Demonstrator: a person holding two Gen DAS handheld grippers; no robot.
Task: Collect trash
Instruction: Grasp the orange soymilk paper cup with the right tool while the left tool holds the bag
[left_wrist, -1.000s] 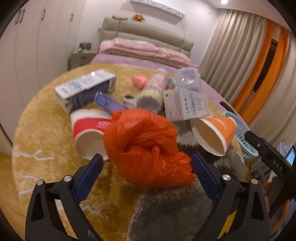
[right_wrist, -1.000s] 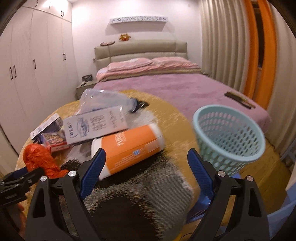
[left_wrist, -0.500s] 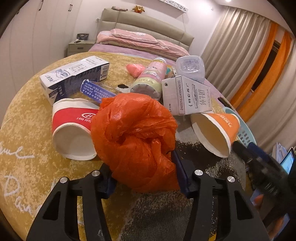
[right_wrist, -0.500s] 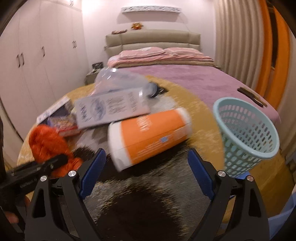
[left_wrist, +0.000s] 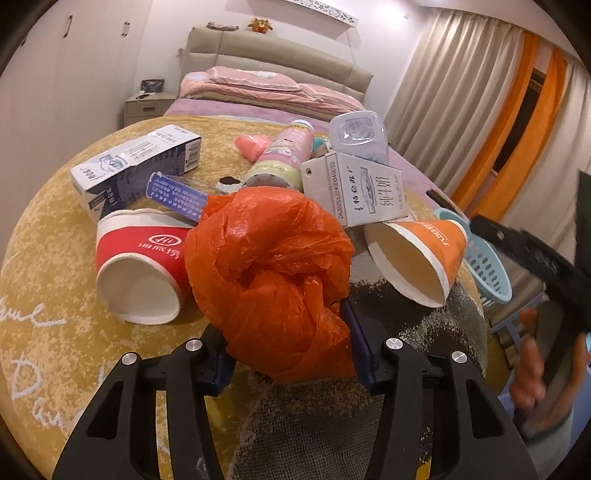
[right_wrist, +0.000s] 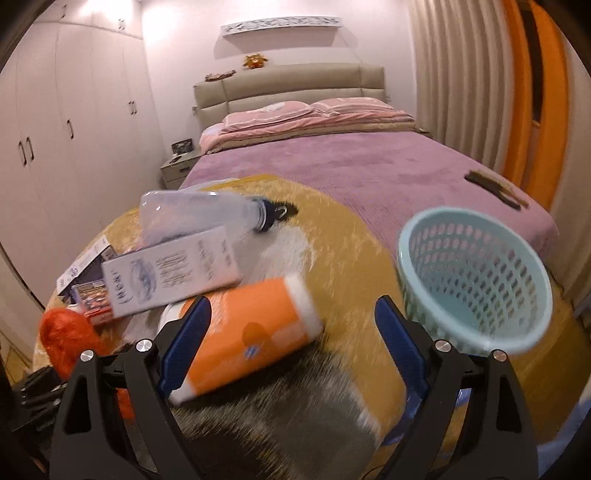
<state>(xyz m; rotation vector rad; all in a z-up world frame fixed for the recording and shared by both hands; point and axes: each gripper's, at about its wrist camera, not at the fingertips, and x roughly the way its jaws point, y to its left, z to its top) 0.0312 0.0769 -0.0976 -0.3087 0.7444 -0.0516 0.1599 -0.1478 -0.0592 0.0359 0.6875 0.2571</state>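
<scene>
My left gripper (left_wrist: 286, 347) is shut on a crumpled orange plastic bag (left_wrist: 269, 280), which also shows at the left edge of the right wrist view (right_wrist: 66, 339). My right gripper (right_wrist: 291, 347) is open and empty, with an orange paper cup (right_wrist: 243, 339) lying on its side between and just beyond its blue pads. A light blue mesh basket (right_wrist: 476, 273) stands to the right of that cup, and its rim shows in the left wrist view (left_wrist: 487, 266). A red paper cup (left_wrist: 140, 266) lies left of the bag.
On the round yellow and grey rug (left_wrist: 48, 236) lie several pieces of trash: two milk cartons (left_wrist: 136, 166) (left_wrist: 354, 188), a pink bottle (left_wrist: 280, 158), a clear plastic bottle (right_wrist: 199, 218) and a blue wrapper (left_wrist: 177, 195). A bed (right_wrist: 369, 166) stands behind.
My left gripper has closed on the orange bag and holds it. My right gripper has moved forward toward the orange cup, staying open.
</scene>
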